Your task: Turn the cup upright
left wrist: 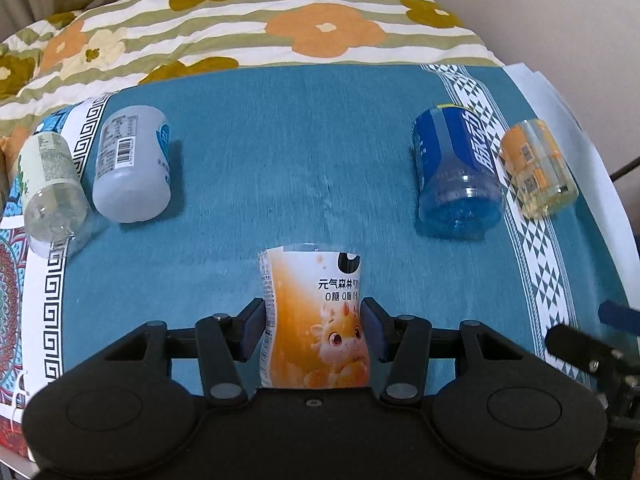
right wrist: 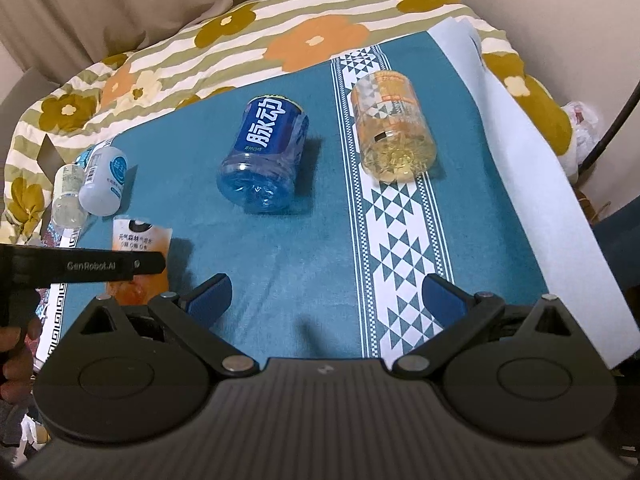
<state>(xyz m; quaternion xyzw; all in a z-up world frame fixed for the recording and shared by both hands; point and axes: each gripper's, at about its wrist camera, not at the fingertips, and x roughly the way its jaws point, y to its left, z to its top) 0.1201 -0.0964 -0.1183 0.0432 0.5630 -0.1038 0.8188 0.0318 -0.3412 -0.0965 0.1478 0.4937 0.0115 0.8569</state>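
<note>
Soft indoor light, fisheye-bent edges, blurred corners.

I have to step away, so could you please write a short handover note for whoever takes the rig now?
Left gripper: shut on the orange dragon-label cup, which stands on the teal cloth.
Right gripper: open, empty, above the cloth.
Lying on their sides: blue cup, yellow cup, white cup, clear cup.
Left: release the orange cup, then stand up the other four.

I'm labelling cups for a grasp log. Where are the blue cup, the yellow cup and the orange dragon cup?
blue cup [right wrist: 264, 160], right wrist view, on its blue label.
yellow cup [right wrist: 394, 136], right wrist view, mid-wall.
orange dragon cup [left wrist: 316, 320], left wrist view, on its printed label.
</note>
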